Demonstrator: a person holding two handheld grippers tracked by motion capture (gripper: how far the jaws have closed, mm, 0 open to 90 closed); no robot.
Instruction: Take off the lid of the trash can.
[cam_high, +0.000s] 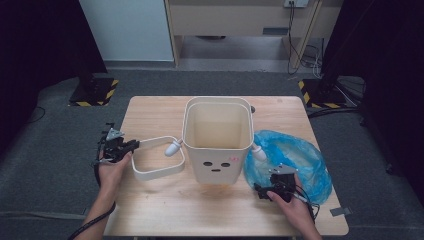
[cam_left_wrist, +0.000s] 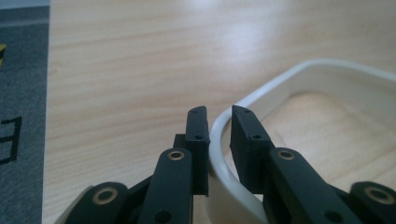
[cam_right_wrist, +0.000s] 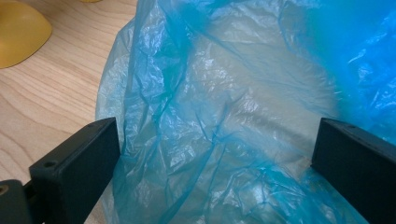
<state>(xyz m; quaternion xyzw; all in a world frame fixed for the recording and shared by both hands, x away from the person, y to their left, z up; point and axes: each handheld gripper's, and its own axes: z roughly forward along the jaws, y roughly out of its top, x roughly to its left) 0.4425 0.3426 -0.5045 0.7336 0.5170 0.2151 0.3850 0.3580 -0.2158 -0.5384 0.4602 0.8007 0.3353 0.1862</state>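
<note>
A cream bin (cam_high: 217, 145) stands upright in the middle of the wooden table (cam_high: 165, 210), with a white peg sticking out on each side. To its left a white rectangular ring (cam_high: 156, 174) lies flat on the table. My left gripper (cam_high: 135, 144) is shut on the ring's left corner. In the left gripper view the two jaws (cam_left_wrist: 219, 116) clamp the ring's thin wall (cam_left_wrist: 327, 70) from either side. A crumpled blue plastic bag (cam_high: 295, 160) lies to the right of the bin. My right gripper (cam_high: 274, 181) stands open at the bag's near edge, and the bag (cam_right_wrist: 233, 84) spreads between its wide-set jaws (cam_right_wrist: 215, 140).
A yellowish rounded shape (cam_right_wrist: 18, 32) shows at the top left of the right gripper view, beside the bag. Bare wood runs along the table's front edge. Black stands with striped bases (cam_high: 92, 92) stand on the grey floor behind the table.
</note>
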